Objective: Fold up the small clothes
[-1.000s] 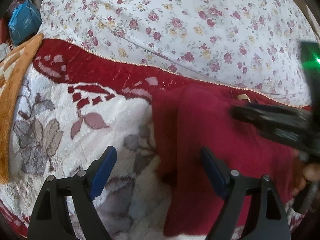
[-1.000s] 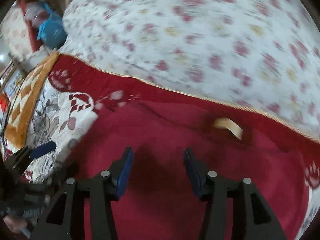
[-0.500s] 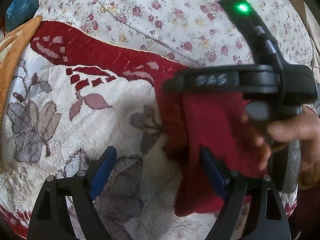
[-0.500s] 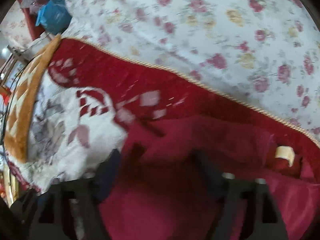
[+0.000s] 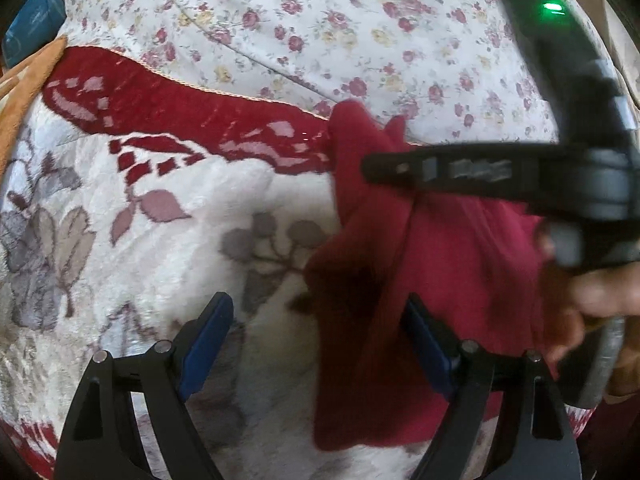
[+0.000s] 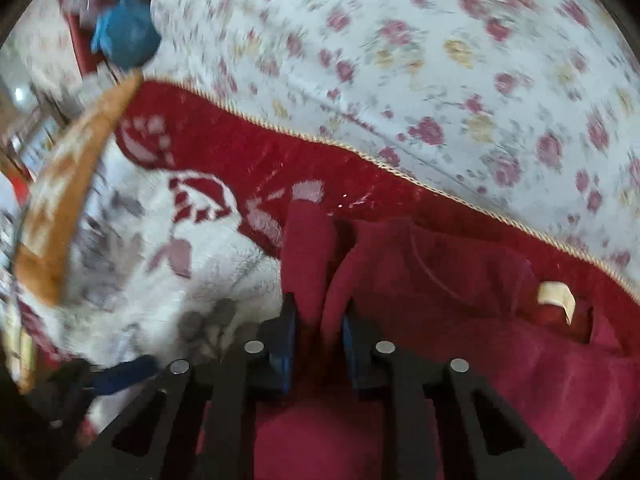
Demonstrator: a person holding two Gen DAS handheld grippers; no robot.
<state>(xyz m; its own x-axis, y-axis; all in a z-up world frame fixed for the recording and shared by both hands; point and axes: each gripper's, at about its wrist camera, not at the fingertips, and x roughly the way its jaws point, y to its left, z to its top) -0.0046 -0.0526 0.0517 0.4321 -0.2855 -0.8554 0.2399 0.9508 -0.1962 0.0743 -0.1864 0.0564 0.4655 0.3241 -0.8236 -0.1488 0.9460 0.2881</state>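
Observation:
A small dark red garment (image 5: 432, 256) lies on a plush blanket with red and grey flower patterns (image 5: 160, 240). My left gripper (image 5: 316, 344) is open and empty, low over the garment's left edge, its right finger (image 5: 424, 340) over the cloth. My right gripper (image 6: 316, 332) is shut on a raised fold of the red garment (image 6: 308, 248) at its upper left corner. It also shows in the left wrist view (image 5: 480, 168), crossing above the garment. The garment's pale neck label (image 6: 556, 300) shows at the right.
A white sheet with small red flowers (image 5: 360, 32) covers the bed beyond the blanket's gold-trimmed edge (image 6: 400, 172). An orange patterned cloth (image 6: 68, 208) lies at the left. A blue bag (image 6: 124, 36) sits at the far left, off the bed.
My right gripper has closed on the garment's upper left corner and lifted a fold of it. The left gripper has stayed open and nearly in place.

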